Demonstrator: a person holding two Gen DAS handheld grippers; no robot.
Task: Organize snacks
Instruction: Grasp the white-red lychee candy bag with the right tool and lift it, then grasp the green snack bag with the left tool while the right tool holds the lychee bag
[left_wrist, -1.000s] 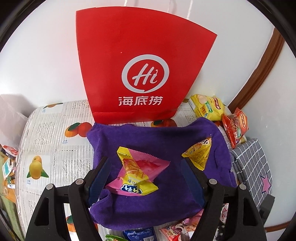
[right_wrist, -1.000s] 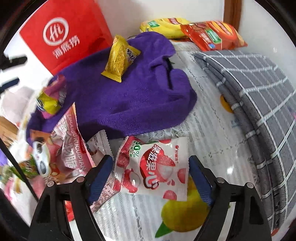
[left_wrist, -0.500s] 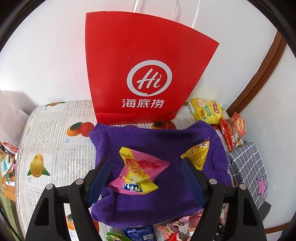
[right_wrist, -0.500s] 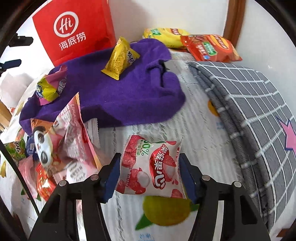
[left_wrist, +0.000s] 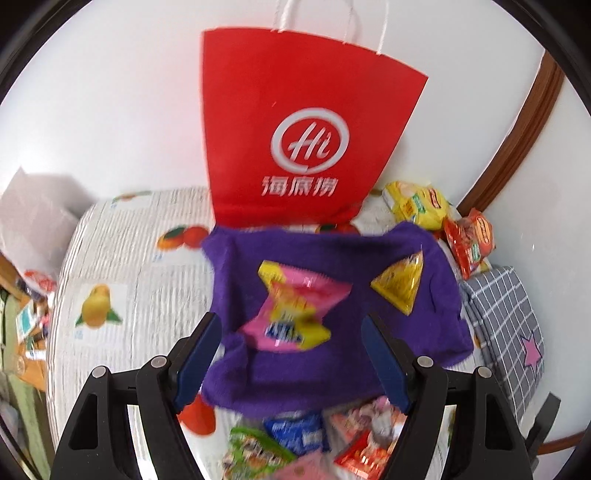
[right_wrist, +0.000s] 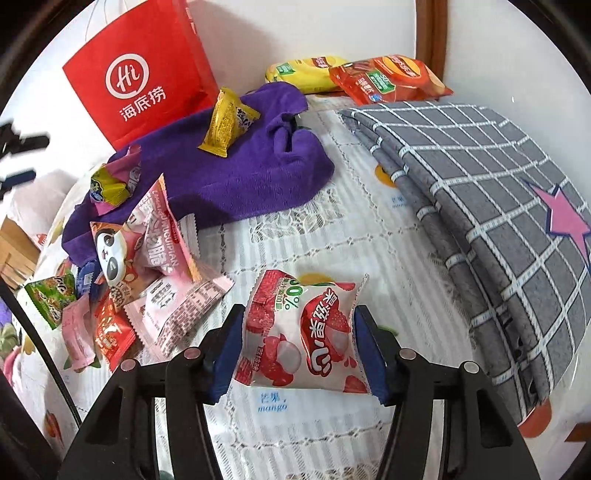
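While the left wrist view is a little blurred, it shows the left claw (left_wrist: 291, 360) wide open with nothing between its blue fingers (left_wrist: 197, 360). Just ahead of it a pink and yellow snack packet (left_wrist: 295, 308) lies on a purple towel (left_wrist: 332, 365). To the right of that, a yellow triangular packet (left_wrist: 400, 284) lies on the same towel. Beyond the towel a red paper bag (left_wrist: 306, 129) stands upright against the white wall. Far to the right of the claw are a yellow bag of chips (left_wrist: 417, 206) and a red snack bag (left_wrist: 471, 245). Below the claw some small packets are seen, too blurred to tell apart.

In the right wrist view, the right claw (right_wrist: 299, 350) is closed on a red and white lychee jelly packet (right_wrist: 303, 332), both fingers pressing its sides, above the fruit-print cloth of the table (right_wrist: 332, 243). To the left of the claw lies a heap of snacks, with a pink panda packet (right_wrist: 147, 240) on top. A grey checked cloth (right_wrist: 480, 206) lies folded to the right.
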